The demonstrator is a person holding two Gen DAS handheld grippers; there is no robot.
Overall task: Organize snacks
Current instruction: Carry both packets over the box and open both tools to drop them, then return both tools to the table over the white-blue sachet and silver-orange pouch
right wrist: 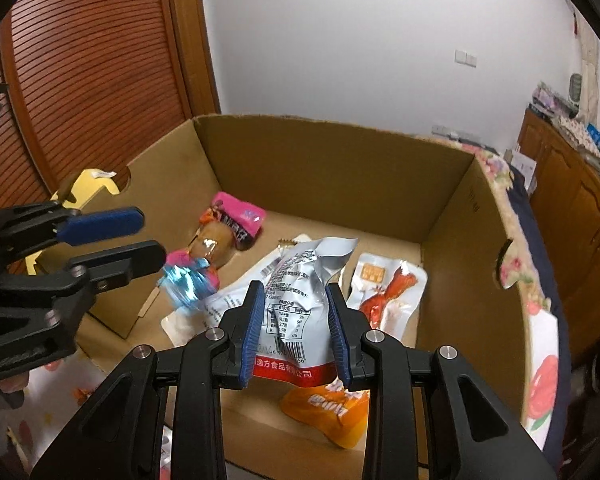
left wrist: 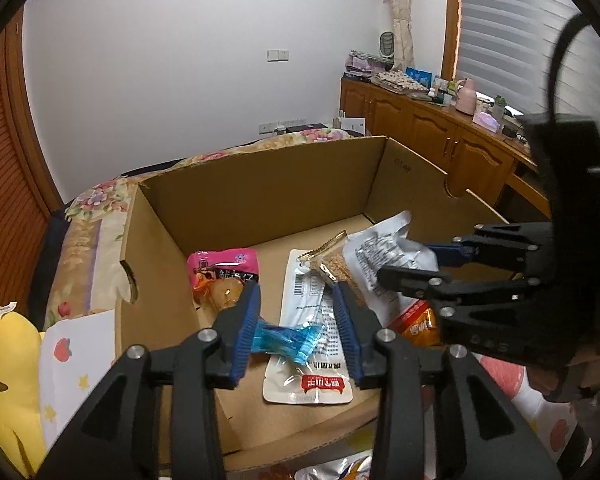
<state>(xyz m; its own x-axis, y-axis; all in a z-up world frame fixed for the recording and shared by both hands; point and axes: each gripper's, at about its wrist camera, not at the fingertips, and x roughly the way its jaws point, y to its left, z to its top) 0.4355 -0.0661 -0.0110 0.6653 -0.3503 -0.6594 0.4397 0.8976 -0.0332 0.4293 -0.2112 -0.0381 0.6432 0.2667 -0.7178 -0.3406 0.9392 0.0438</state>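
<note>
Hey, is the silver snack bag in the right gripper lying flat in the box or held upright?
Held upright. The silver snack bag stands between the right gripper fingers, crumpled top up, above the cardboard box floor.

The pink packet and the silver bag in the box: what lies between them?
In the left wrist view, a clear white pouch lies flat on the box floor between the pink packet and the silver bag.

The bed (left wrist: 96,208), covered by a floral quilt, carries an open cardboard box (left wrist: 260,184). A yellow plush toy (left wrist: 4,360) and a white fruit-print cloth (left wrist: 76,360) lie on it beside the box's left wall
</note>
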